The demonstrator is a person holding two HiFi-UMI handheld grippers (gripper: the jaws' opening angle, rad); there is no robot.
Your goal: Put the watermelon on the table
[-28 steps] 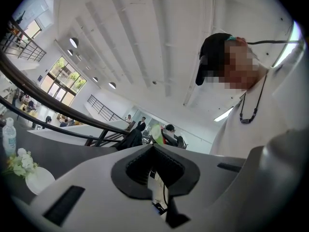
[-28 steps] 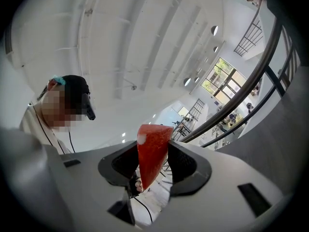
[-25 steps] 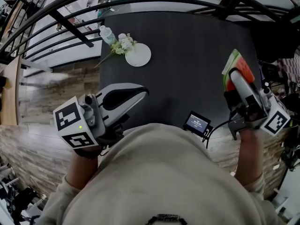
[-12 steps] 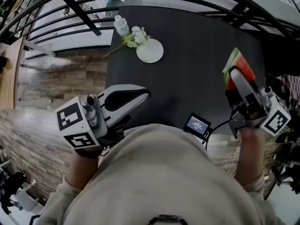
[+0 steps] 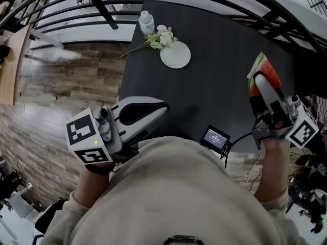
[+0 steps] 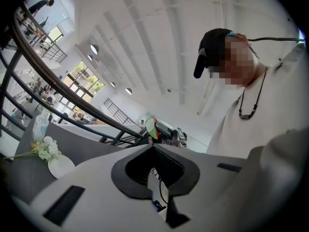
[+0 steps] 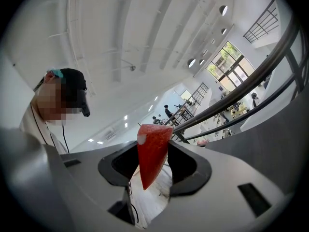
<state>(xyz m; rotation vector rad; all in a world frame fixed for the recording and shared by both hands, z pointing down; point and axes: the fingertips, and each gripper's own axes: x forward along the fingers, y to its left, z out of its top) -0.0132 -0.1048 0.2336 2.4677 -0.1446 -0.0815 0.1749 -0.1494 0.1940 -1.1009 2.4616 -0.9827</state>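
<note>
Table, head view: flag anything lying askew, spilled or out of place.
Only the flower sprig: it lies flat on the table beside the white plate instead of standing in anything. The bottle stands upright; nothing looks spilled.

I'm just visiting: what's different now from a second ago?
The person has shifted along the table: in the head view the plate, flowers and bottle slid right and up, both grippers travelling along. Nothing was grabbed or released. The right gripper stays shut on the watermelon slice, not yet set down; the left gripper stays shut and empty.
</note>
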